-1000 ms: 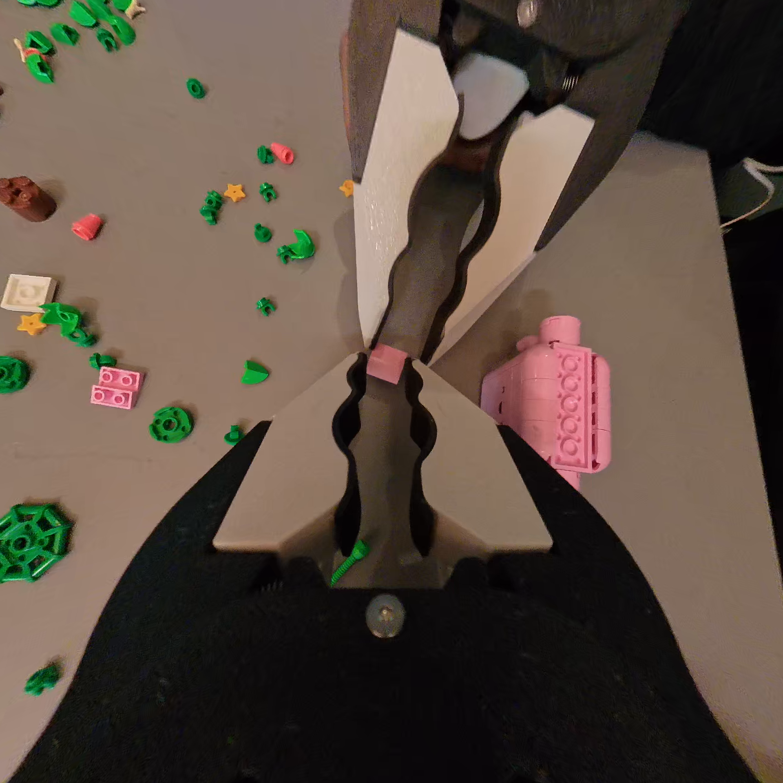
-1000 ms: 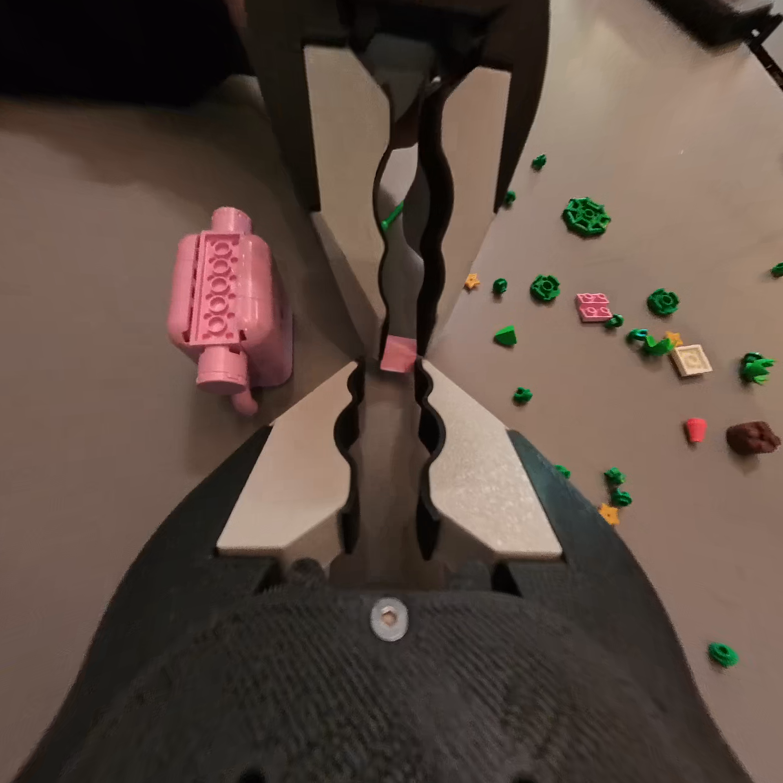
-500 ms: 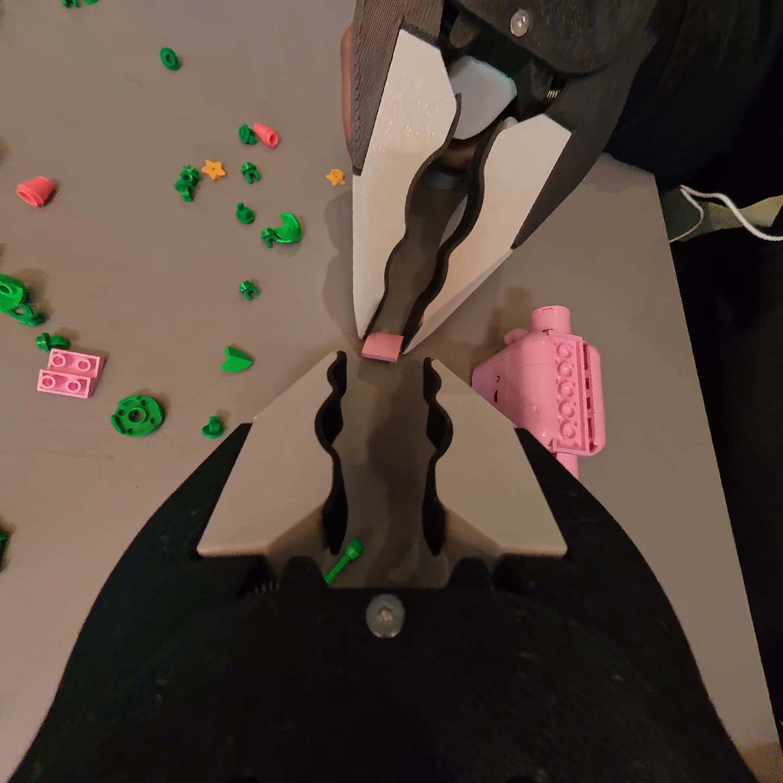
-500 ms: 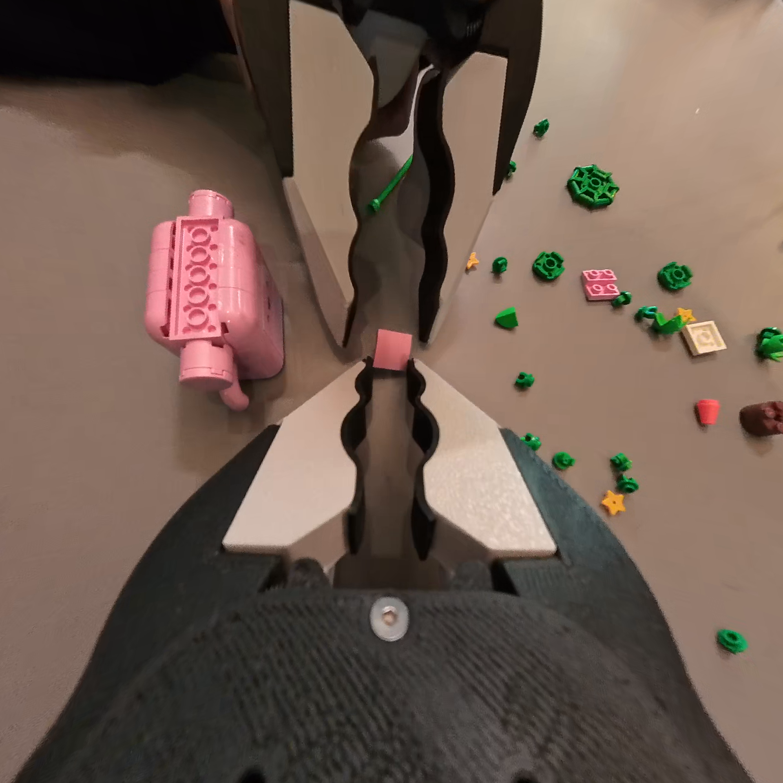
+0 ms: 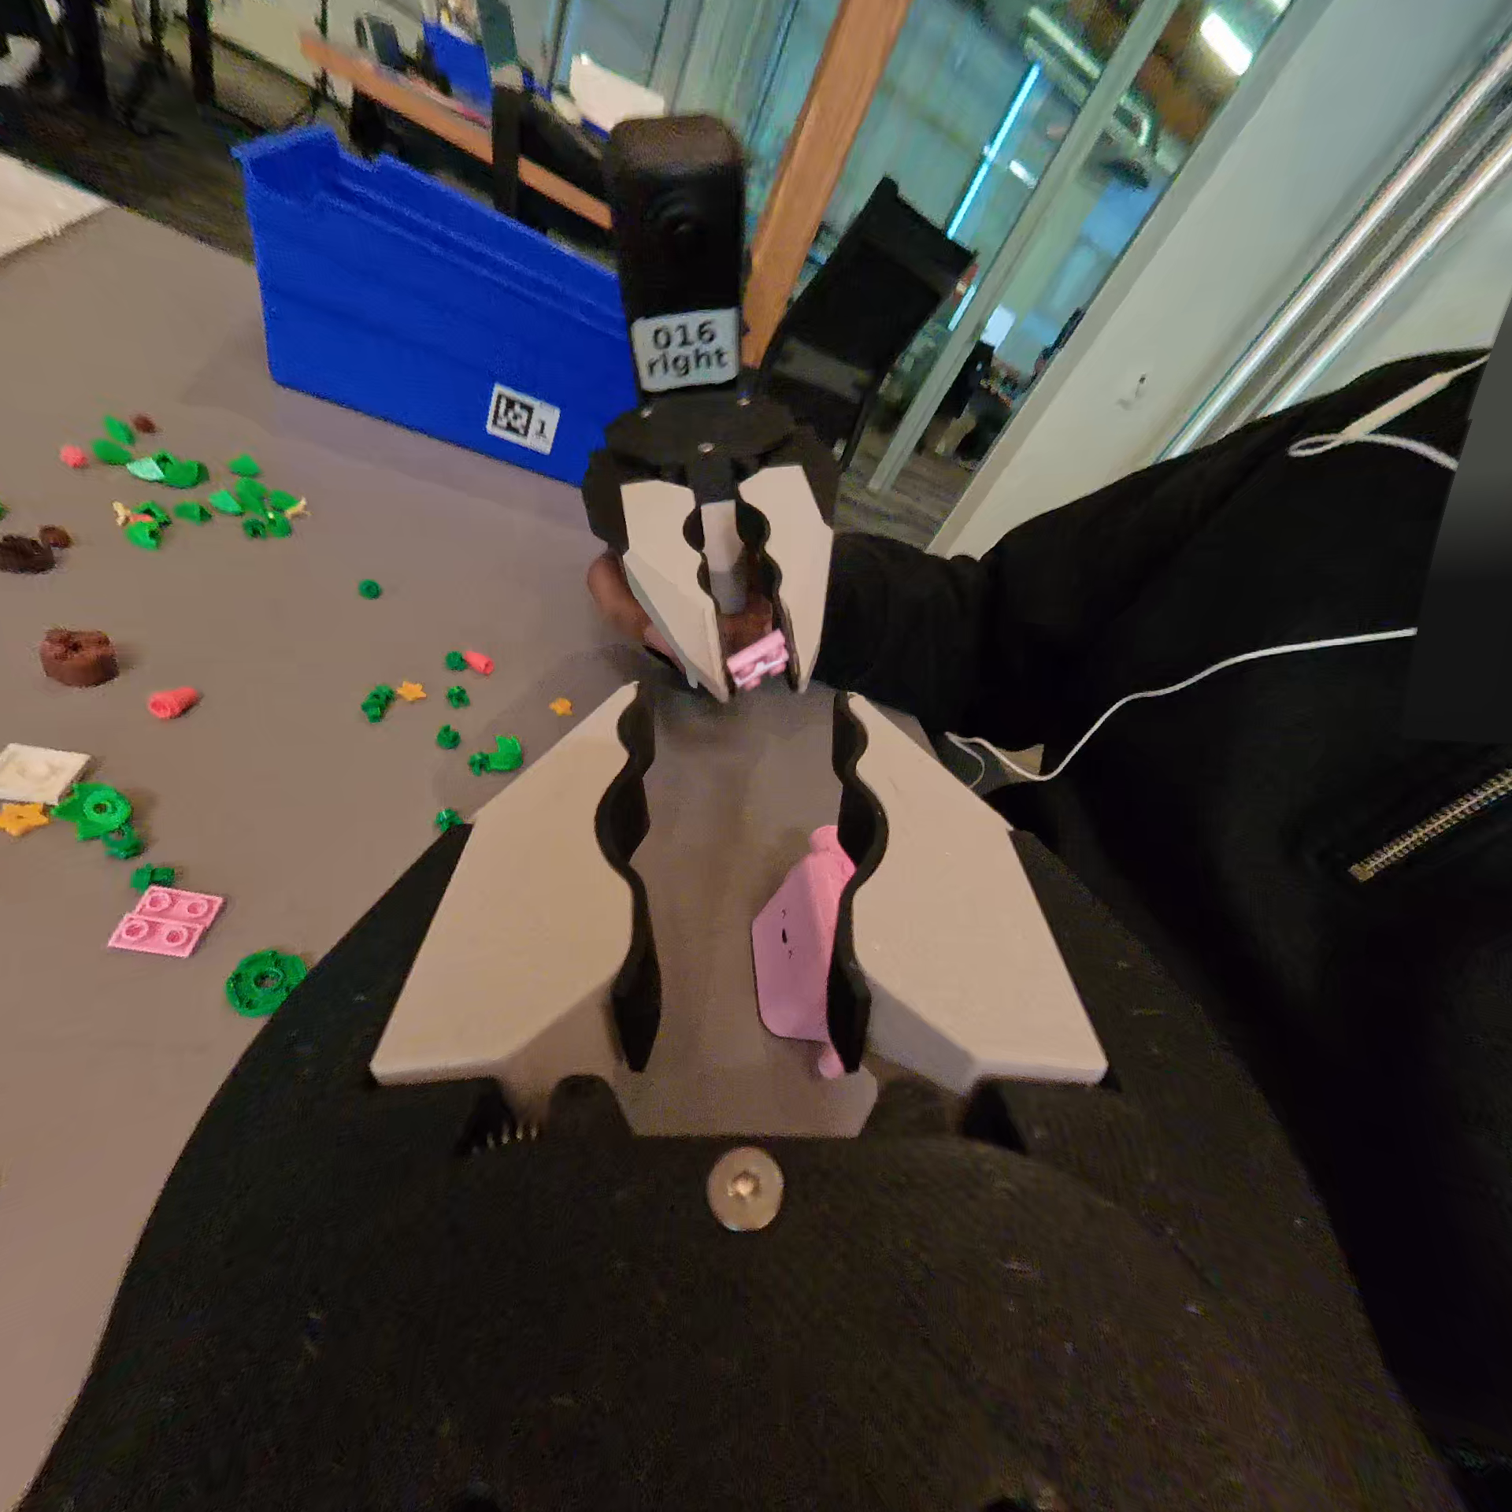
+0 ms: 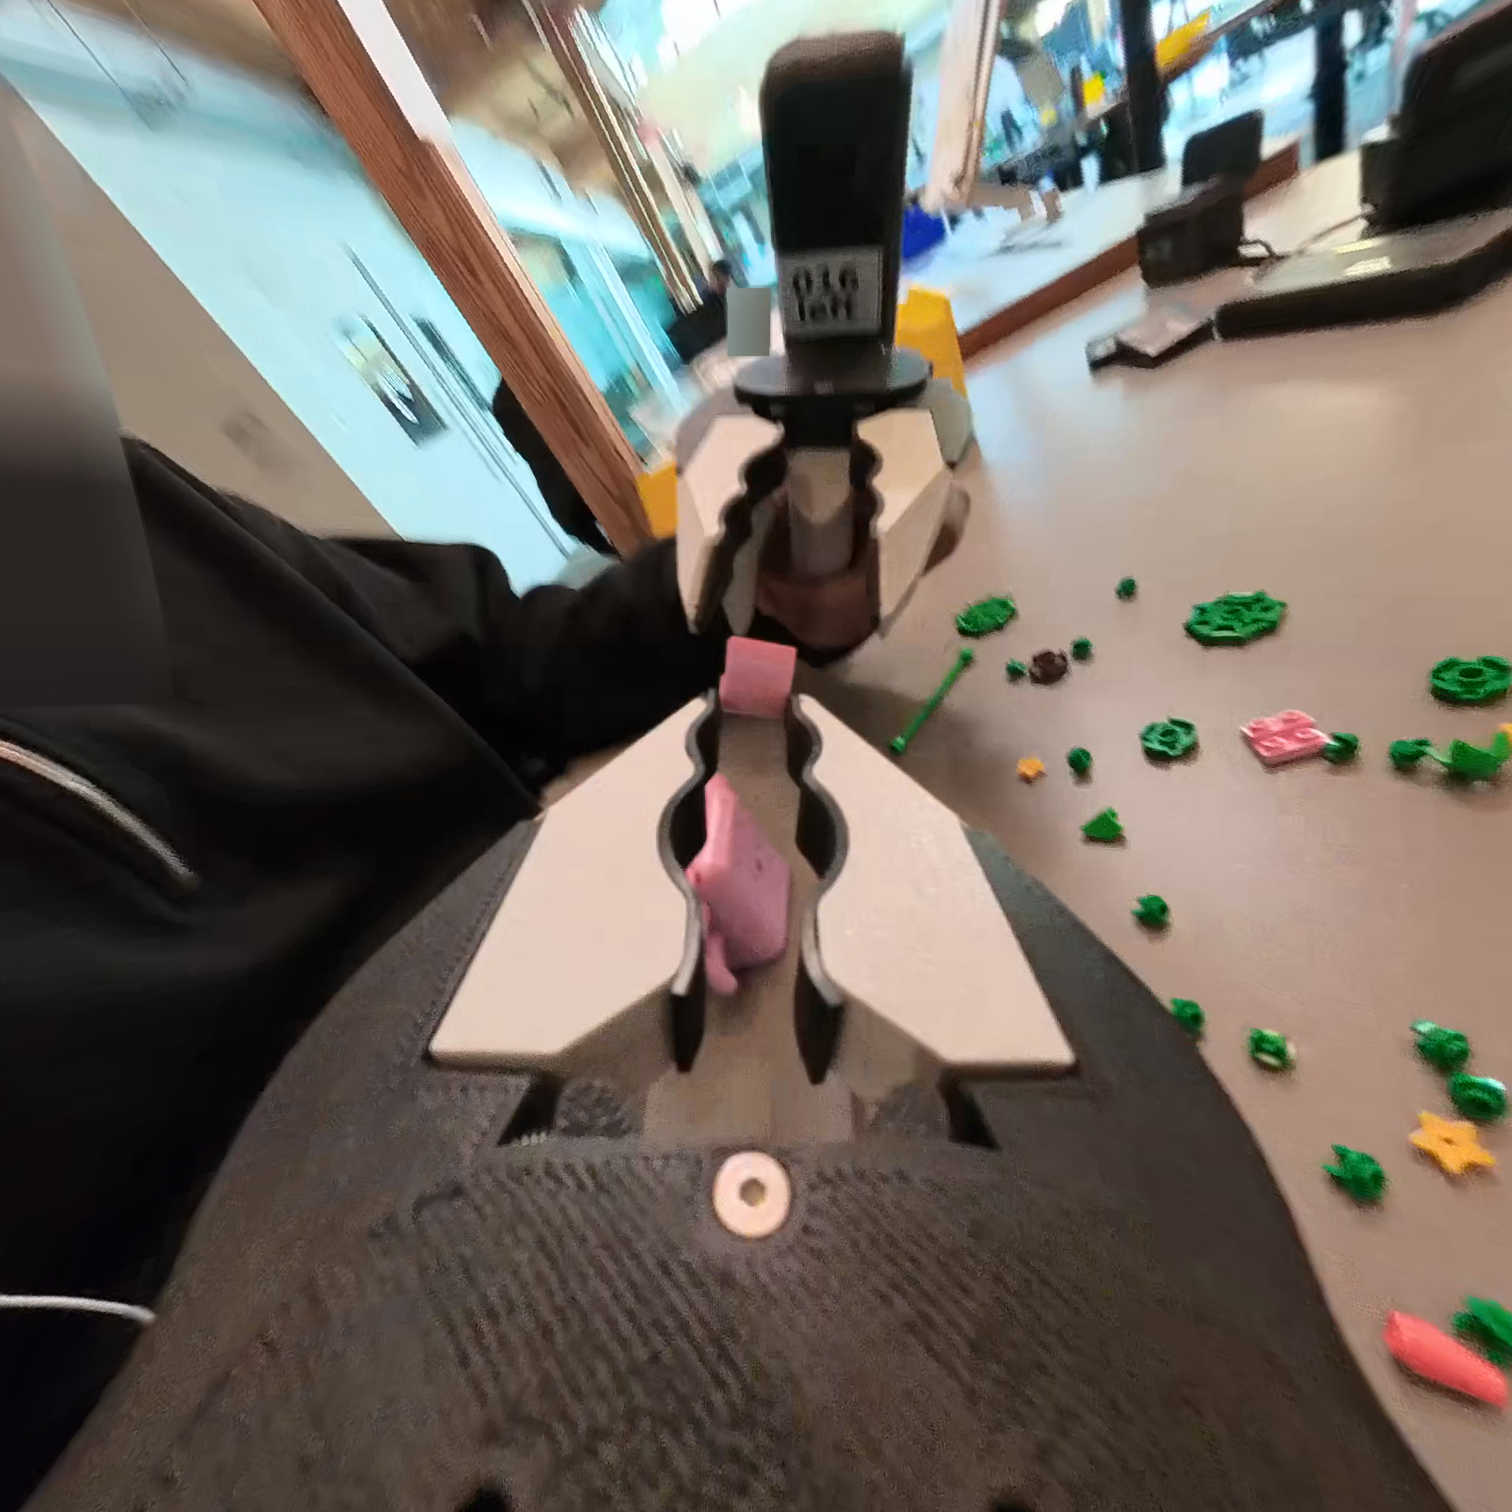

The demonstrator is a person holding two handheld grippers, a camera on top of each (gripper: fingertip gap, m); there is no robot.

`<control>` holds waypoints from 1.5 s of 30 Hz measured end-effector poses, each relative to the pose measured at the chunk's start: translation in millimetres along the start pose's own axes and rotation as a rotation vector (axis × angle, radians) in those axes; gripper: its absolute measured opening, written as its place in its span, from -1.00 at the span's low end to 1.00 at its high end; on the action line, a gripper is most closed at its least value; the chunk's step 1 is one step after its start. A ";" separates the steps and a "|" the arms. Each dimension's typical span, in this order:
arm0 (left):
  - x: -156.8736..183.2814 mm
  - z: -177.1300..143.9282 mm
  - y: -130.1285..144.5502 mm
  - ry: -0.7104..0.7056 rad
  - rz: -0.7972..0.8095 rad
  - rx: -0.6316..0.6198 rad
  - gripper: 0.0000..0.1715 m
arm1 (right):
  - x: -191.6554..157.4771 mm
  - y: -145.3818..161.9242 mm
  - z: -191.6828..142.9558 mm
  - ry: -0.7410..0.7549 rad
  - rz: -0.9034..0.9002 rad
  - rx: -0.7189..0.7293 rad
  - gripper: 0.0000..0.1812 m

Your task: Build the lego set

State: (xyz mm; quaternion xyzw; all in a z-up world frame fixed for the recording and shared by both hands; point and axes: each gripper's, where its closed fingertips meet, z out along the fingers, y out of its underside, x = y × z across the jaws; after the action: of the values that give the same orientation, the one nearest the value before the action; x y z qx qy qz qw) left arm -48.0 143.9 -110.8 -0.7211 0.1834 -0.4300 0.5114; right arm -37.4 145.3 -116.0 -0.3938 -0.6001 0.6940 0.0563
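your small pink brick (image 6: 758, 686) is pinched right at the tips of your right gripper (image 6: 754, 702), lifted up off the grey table (image 6: 1227, 859). in the left wrist view you can see it from the other side, studs facing the camera, clamped between those narrow tips (image 5: 761, 661). your left gripper (image 5: 740, 713) sits just in front of it with its jaws spread wide and nothing between them. the two tools point at each other, tips nearly meeting.

below, lying on the table, there's the pink lego build (image 5: 798, 941), partly hidden behind your left gripper's right-hand finger. it also shows through the gap of the right gripper (image 6: 740, 888).

off to the side you've got loose bits scattered around: green round pieces (image 5: 263, 980), a pink plate (image 5: 166, 920), orange stars (image 6: 1450, 1140), a long green stem (image 6: 933, 702). a blue bin (image 5: 425, 303) stands at the far edge.
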 end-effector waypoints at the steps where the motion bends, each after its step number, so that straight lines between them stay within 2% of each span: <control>1: 0.6 -1.5 -2.5 0.000 0.004 0.013 -0.54 | -1.7 -5.6 -3.0 -0.027 0.029 0.037 -0.85; 5: 3.2 0.5 -1.9 0.004 0.006 0.006 -0.54 | -6.1 -15.7 -8.3 -0.079 0.062 0.106 -0.85; 20: 10.2 9.0 5.6 0.038 -0.007 -0.032 -0.53 | -10.1 -9.2 -1.9 -0.075 0.014 0.068 -0.85; 23: 12.4 8.2 10.2 0.046 0.002 -0.063 -0.45 | -11.8 -8.4 -0.9 -0.049 -0.038 0.049 -0.85; 25: 23.5 9.1 23.0 0.093 0.036 -0.137 -0.33 | -16.5 -6.2 -0.7 0.009 -0.168 -0.008 -0.85; 28: 35.9 10.6 54.1 0.103 0.091 -0.308 -0.25 | -21.4 10.8 1.5 0.133 -0.453 -0.192 -0.85; 31: 40.6 12.8 72.1 0.066 0.126 -0.372 -0.22 | -17.5 35.8 6.3 0.229 -0.653 -0.380 -0.85; 33: 37.2 13.9 79.6 0.020 0.151 -0.392 -0.23 | -18.1 49.5 9.7 0.227 -0.683 -0.458 -0.85; 37: 32.1 15.8 85.7 -0.033 0.191 -0.412 -0.25 | -21.5 61.3 10.4 0.181 -0.653 -0.511 -0.85; 45: 31.9 22.3 101.0 -0.030 0.209 -0.480 -0.41 | -26.2 76.0 13.6 0.146 -0.651 -0.579 -0.85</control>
State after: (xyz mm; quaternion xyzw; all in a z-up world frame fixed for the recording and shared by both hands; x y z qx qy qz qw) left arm 5.7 93.0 -189.8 -0.8052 0.3459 -0.3085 0.3700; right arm 2.2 99.3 -170.6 -0.2317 -0.8570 0.4137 0.2019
